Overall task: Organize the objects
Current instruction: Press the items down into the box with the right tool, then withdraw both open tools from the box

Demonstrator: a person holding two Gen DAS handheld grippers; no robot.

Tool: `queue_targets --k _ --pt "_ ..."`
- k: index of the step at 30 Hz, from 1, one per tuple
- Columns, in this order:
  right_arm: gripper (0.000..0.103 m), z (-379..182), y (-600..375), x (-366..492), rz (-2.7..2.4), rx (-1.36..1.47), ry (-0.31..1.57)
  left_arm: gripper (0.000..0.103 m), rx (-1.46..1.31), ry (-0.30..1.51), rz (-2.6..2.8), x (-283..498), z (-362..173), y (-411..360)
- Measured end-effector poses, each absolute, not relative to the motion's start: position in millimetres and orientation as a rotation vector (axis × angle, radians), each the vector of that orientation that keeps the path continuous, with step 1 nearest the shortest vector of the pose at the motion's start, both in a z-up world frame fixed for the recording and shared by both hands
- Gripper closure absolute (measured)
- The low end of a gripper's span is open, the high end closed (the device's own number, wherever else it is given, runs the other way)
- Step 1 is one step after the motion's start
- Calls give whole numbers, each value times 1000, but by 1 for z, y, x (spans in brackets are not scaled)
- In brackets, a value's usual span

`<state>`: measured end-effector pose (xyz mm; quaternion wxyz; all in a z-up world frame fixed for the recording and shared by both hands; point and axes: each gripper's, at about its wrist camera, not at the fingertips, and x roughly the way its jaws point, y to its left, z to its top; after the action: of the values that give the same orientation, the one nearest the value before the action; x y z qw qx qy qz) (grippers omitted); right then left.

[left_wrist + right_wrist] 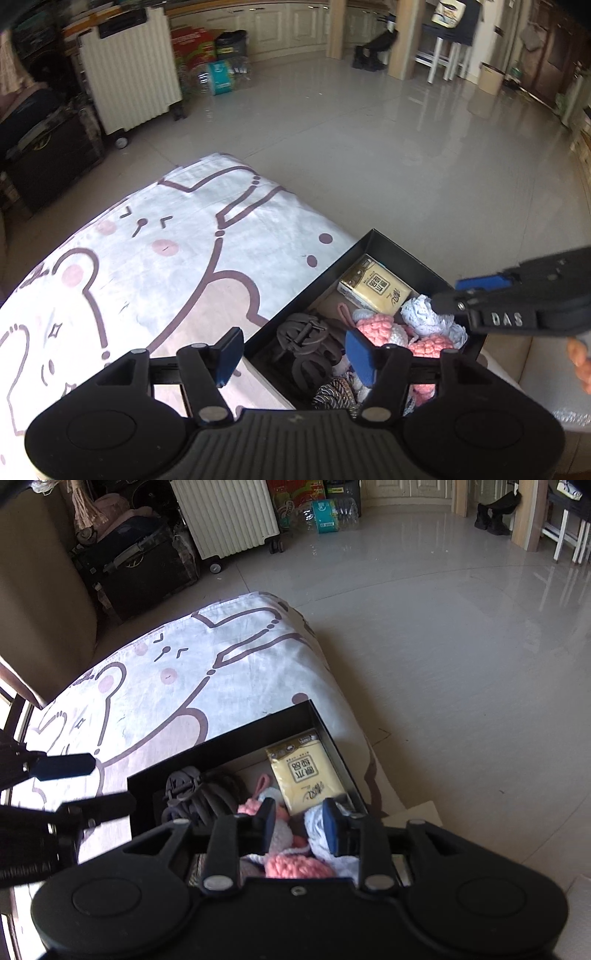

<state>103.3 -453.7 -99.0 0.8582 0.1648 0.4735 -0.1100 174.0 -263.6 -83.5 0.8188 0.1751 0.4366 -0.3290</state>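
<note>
Both tongs seemingly empty; box filled.

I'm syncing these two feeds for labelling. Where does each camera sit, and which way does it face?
Left wrist: on the left gripper, looking forward and down at the black box; open jaws, right gripper and some fingers show.
Right wrist: on the right gripper, above the box's crocheted items; left gripper enters at left.
Shared: box, tissue pack, cartoon blanket, white suitcase.
</note>
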Motion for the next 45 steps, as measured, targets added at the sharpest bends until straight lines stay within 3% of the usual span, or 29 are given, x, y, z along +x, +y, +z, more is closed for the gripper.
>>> queue_targets --k 23,37,45 --pt "51 -39 -421 26 -274 269 919 4 215 955 -423 112 -49 -200" --pt "8 -12 -405 -16 -293 195 903 0 218 939 -369 73 -35 -186" --pt "5 -1 -400 -33 -319 182 889 0 199 933 -359 58 -33 -176"
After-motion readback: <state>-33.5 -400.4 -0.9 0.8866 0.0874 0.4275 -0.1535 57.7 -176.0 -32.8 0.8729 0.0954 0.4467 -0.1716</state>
